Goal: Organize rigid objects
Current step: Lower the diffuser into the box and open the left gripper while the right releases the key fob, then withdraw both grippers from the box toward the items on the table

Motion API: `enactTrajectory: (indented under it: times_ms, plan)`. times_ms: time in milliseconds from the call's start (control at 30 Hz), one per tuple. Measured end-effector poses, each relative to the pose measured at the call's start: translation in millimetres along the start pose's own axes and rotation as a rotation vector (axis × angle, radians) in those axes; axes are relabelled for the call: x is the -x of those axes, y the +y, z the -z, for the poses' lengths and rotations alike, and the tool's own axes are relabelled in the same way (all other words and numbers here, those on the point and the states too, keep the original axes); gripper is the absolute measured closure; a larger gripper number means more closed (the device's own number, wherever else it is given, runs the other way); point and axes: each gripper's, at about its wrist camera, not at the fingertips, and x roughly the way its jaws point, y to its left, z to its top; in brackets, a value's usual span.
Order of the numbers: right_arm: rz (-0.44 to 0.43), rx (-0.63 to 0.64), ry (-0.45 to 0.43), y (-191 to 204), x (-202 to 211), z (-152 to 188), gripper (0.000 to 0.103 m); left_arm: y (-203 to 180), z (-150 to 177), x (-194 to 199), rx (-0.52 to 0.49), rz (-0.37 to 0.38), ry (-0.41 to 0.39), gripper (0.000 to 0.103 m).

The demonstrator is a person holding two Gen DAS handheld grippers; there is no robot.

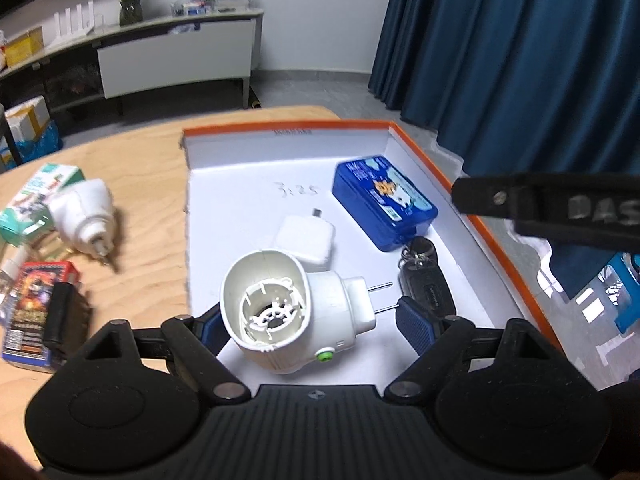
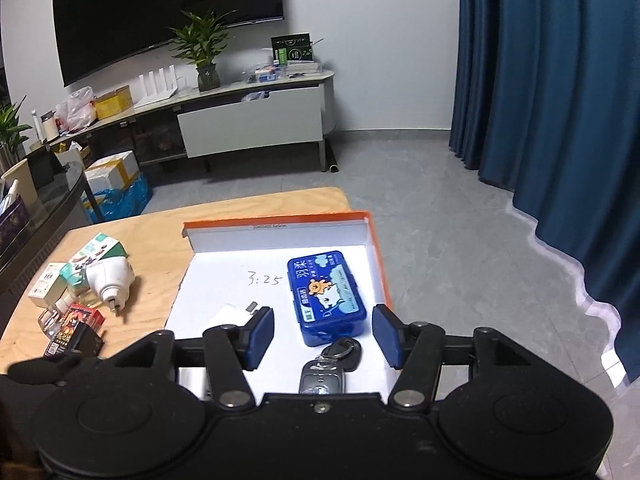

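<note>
Left gripper (image 1: 308, 312): wide, straddling the white plug-in vaporizer (image 1: 288, 312), lower centre, inside the orange-rimmed tray (image 1: 492, 236).
Handling: likely light, stiff, slick plastic; grip the body, not the 2 prongs.
Right gripper (image 2: 323, 336): wide, empty, above the car key (image 2: 322, 376).

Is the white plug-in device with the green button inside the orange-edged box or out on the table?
Inside. The white plug-in device lies on its side on the white floor of the orange-edged box, between the left gripper's open jaws.
</note>
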Motion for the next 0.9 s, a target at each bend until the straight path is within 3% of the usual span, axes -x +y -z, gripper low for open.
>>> enactTrajectory:
  times_ms: [100,200,467,900]
  plan:
    - [0.019,0.004,-0.002,3.5,-1.8,-6.1,0.036,-6.0,-0.1,-6.5,-0.005,-0.001,0.034,0.014]
    - [0.032,0.003,-0.006,2.0,0.1,-7.6,0.033,-9.3,-1.3,1.9,-0.026,-0.016,0.019,0.002]
    - [0.031,-0.014,-0.018,14.5,5.8,-13.3,0.025,11.5,-7.5,29.0,0.018,-0.083,0.014,0.001]
    - [-0.114,0.062,0.046,90.4,-9.1,0.0,0.022,89.5,13.6,73.6,0.165,-0.219,0.0,0.0]
